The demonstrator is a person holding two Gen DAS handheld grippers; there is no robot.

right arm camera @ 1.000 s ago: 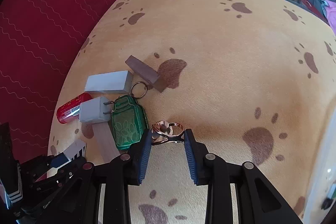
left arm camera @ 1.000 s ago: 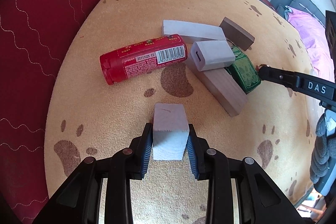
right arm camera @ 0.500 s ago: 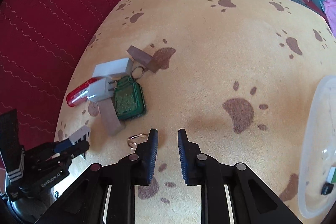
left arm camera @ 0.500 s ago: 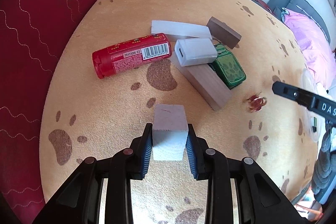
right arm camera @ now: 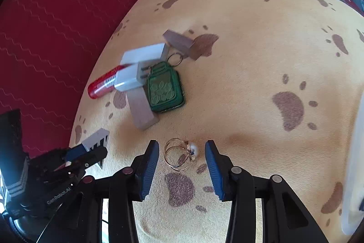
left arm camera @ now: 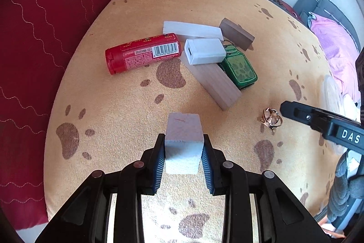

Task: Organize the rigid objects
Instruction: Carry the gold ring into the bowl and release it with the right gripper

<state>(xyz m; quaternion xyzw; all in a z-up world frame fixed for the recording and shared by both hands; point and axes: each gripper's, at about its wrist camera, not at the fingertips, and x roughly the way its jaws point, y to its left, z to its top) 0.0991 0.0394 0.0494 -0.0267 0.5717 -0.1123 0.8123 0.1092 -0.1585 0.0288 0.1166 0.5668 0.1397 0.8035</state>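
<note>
- Left gripper [left arm camera: 183, 153]: clamped on a pale grey foam-like block [left arm camera: 183, 142], pads pressed to both sides, block sticking out forward between the jaws. Held above the paw-print yellow cloth [left arm camera: 127, 111], not resting on it as far as I can tell.
- Right gripper [right arm camera: 179, 157]: jaws have just been opening and now stand moderately wide. Gold ring with a pearl [right arm camera: 182, 153] lies on the cloth between the pads, touching neither. So no grip yet.
- In the left wrist view the same ring sits at 3 o'clock from the held block, just off the right gripper's fingertip.
- Remaining pile, at 12 o'clock of the left view: red tube with barcode [left arm camera: 143, 52], white charger plug [left arm camera: 204, 51] lying on top of a light wooden block [left arm camera: 213, 81], green leaf-pattern keychain tag [left arm camera: 238, 70] beside it, white slab [left arm camera: 193, 29] behind, dark wooden block [left arm camera: 236, 35] at 1 o'clock. All touching or overlapping.
- Translucent container rim [right arm camera: 355, 152] at 3 o'clock of the right view; likely the drop-off, can't confirm.
- Step, my read: two picks in parallel. Left has its item and is in transit; right is lined up for the ring.
- Next for right: drop low so the pads reach cloth level, then close across the band. Thin and flat, so it could slip out or the pads could snag fabric.
- Next for left: carry the block to the container and release.
</note>
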